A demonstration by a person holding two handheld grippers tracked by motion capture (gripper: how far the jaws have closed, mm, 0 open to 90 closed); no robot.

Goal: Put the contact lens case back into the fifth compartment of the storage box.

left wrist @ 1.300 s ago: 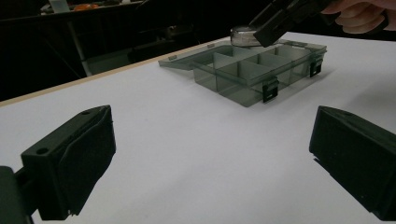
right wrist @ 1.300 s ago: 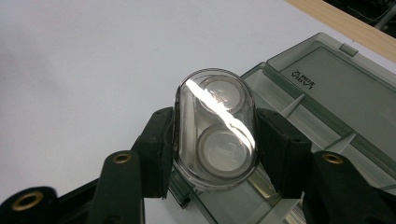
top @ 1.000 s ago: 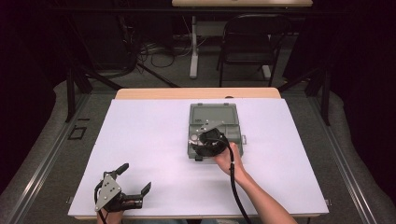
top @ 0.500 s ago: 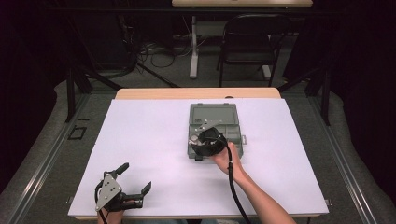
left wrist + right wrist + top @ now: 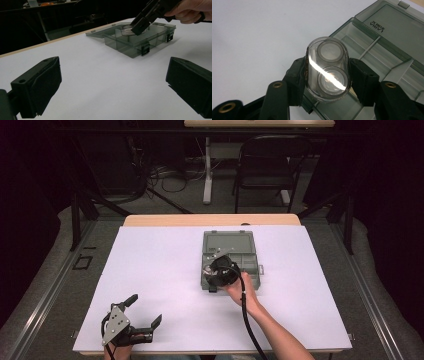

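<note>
Little has changed over the last second: we keep our right gripper (image 5: 327, 82) clamped on the clear oval plastic capsule (image 5: 327, 68), at six o'clock over the smoky-grey compartmented plastic box (image 5: 246, 261). So the placing seems still pending. Our left gripper (image 5: 141, 314) rests at seven o'clock, jaws wide and empty.

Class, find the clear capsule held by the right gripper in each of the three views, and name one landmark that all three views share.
High view: capsule near centre, above the grey box's near left part, mostly under the right gripper.
Left gripper view: upper right, clear shape at the gripper's tip, above the box.
Right gripper view: centre, clamped between both jaws.
Shared landmark: the open grey box.
</note>
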